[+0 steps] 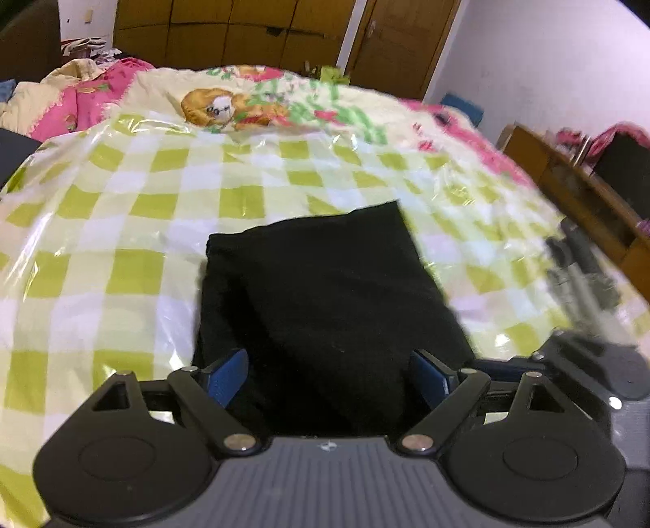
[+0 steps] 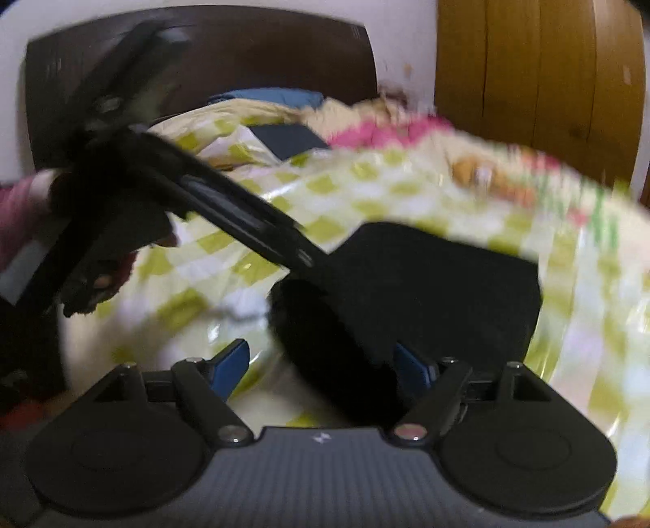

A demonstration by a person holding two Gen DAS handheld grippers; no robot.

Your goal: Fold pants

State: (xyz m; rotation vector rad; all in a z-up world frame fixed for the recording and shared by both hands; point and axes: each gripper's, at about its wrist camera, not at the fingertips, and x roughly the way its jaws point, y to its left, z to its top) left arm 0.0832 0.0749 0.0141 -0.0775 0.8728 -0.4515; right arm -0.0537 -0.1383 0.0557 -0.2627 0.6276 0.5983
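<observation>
Two grippers hang over a bed (image 1: 101,227) spread with a glossy green-and-white checked sheet. At the far left lies a pink and cream quilt (image 1: 77,101), with wooden wardrobes (image 1: 227,32) behind. In the middle, the black pants (image 1: 325,292) lie folded into a compact rectangle on the sheet. The left gripper (image 1: 331,375) stands wide open just above their near edge, blue pads on either side, not pressing the cloth. The right gripper (image 2: 325,367) is also spread wide with nothing held; the pants (image 2: 426,284) lie beyond it, blurred. To the far right stands a wooden side cabinet (image 1: 568,178).
</observation>
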